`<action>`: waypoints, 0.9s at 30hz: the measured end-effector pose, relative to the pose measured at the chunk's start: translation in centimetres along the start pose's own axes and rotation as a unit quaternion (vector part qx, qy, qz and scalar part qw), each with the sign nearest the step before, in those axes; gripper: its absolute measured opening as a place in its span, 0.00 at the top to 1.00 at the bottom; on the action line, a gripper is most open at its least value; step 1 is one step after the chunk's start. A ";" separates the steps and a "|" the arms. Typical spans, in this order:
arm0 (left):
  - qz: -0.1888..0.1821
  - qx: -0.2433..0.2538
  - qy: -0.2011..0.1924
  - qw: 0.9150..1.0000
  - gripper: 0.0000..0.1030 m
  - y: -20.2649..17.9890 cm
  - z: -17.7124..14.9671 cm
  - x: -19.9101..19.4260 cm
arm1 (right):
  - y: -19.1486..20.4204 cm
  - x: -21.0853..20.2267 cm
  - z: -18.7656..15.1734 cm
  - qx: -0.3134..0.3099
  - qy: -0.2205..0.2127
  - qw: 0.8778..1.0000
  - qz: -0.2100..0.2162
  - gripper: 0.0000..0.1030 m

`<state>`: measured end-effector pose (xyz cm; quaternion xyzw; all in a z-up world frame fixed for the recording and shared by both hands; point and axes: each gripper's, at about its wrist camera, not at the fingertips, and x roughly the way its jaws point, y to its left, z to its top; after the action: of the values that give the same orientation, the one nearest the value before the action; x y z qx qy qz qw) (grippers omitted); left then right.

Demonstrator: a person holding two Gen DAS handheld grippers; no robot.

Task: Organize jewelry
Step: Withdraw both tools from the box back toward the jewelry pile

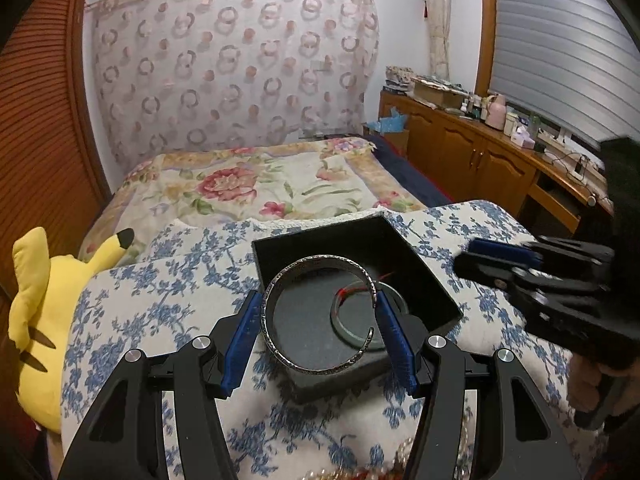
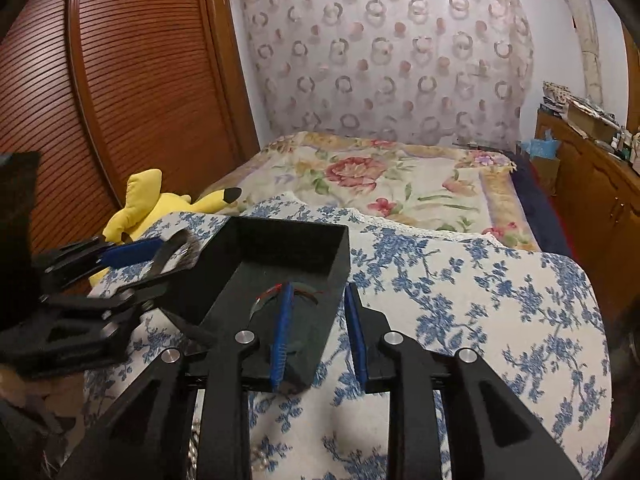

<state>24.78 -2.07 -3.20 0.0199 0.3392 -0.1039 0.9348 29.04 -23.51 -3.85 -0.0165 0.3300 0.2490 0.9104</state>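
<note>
My left gripper (image 1: 318, 320) is shut on a silver cuff bracelet (image 1: 276, 336) and holds it over the near edge of an open black box (image 1: 360, 236). A pale green bangle with a red thread (image 1: 348, 320) lies in the box. My right gripper (image 2: 320, 312) is shut on the box's right wall (image 2: 336, 300), one finger inside and one outside. In the right wrist view the left gripper (image 2: 132, 254) and the bracelet (image 2: 176, 252) show blurred at the box's left.
The box sits on a blue floral pillow (image 1: 168, 280) on a bed with a flowered blanket (image 1: 248, 188). A yellow plush toy (image 1: 44, 312) lies at the left. Beaded jewelry (image 1: 360, 472) lies below the left gripper. A wooden dresser (image 1: 480, 152) stands at the right.
</note>
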 end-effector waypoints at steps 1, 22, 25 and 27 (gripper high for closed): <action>0.003 0.001 0.003 1.000 0.46 -0.1 0.2 0.5 | 0.0 -0.4 -0.3 -0.001 -0.002 1.000 0.000 0.72; 0.015 0.007 -0.022 1.000 0.25 0.7 -0.7 -2.2 | 1.0 -4.6 -4.4 -0.015 -0.024 1.000 0.007 0.72; 0.012 0.005 -0.027 1.000 0.17 1.4 -2.4 -3.6 | 1.7 -5.5 -5.3 -0.015 -0.025 0.999 0.015 0.64; 0.006 0.001 -0.032 0.999 0.11 1.8 -3.5 -4.4 | 2.3 -6.0 -6.2 -0.016 -0.024 0.999 0.019 0.60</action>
<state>19.64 0.85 -3.13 0.0197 0.3086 -0.0995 0.9458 20.35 -25.34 -4.68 -0.0186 0.3045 0.2718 0.9127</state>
